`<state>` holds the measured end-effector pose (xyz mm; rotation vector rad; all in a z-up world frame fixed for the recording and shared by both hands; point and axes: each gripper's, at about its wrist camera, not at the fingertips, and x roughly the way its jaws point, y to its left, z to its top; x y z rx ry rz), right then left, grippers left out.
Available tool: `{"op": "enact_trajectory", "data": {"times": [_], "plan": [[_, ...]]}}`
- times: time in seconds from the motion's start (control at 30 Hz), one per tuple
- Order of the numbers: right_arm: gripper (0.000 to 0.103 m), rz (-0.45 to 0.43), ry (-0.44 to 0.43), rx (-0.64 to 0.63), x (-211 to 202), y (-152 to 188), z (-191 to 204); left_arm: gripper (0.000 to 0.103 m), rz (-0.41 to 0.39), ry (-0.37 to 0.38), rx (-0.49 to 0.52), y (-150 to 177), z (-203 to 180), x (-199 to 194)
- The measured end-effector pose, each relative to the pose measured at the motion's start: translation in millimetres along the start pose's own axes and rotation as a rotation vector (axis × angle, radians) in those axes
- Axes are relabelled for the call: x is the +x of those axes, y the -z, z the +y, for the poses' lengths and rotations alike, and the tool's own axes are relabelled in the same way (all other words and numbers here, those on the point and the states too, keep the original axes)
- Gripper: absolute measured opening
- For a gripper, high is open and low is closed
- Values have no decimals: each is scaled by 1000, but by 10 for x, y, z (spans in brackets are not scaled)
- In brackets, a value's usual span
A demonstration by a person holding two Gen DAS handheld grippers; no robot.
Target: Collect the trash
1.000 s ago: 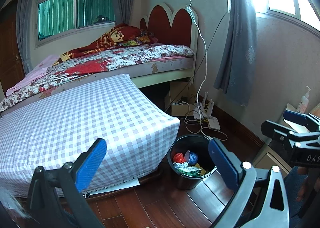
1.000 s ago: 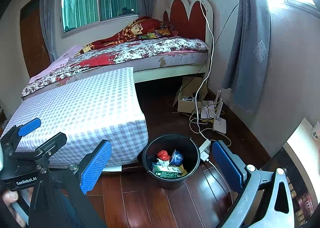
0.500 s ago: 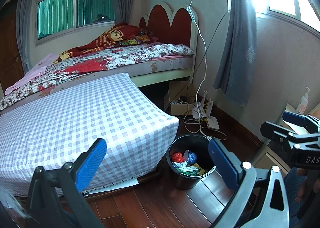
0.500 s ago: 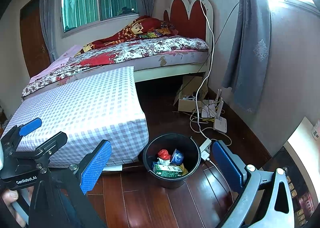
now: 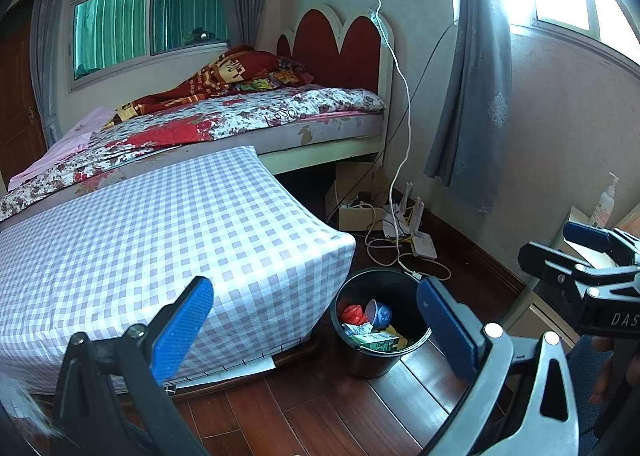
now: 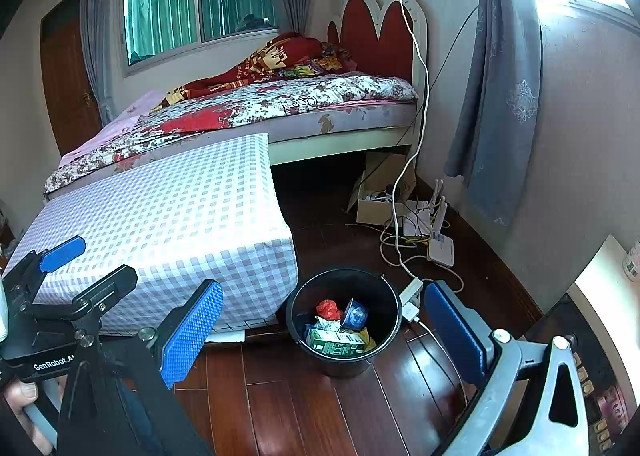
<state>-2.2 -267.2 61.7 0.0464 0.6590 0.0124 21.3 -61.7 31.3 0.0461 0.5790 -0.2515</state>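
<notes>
A black bin (image 5: 362, 360) stands on the wooden floor beside the checked mattress; it also shows in the right wrist view (image 6: 308, 296). Inside lie a green carton (image 6: 335, 342), a red wrapper (image 6: 328, 308), a blue cup (image 6: 355, 314) and crumpled paper. My left gripper (image 5: 316, 330) is open and empty, held above and in front of the bin. My right gripper (image 6: 324, 334) is open and empty, also held above the bin. Each gripper shows at the edge of the other's view.
A checked mattress (image 5: 160, 240) lies left of the bin, a flowered bed (image 5: 240, 119) behind it. Cables, a router (image 6: 440, 250) and a cardboard box (image 6: 380, 199) sit on the floor by the wall. A white cabinet with a bottle (image 5: 604, 201) stands at right.
Both views have shifted only slightly; the bin sits a little further left in the left wrist view. Both grippers stay open and empty.
</notes>
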Motion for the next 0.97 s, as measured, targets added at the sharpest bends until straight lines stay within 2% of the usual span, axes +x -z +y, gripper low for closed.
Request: {"op": "enact_trajectory", "data": {"times": [0.67,0.8,0.97], "plan": [[102,0,-1,-2,0,-8,-13,102,-4,6,7,-20,-4,24],[102,1,0,-2,2,-10,-7,102,-25,-16,15,-36,12,17],[102,4,0,-2,5,-12,-24,102,-26,7,18,-49,65,22]]}}
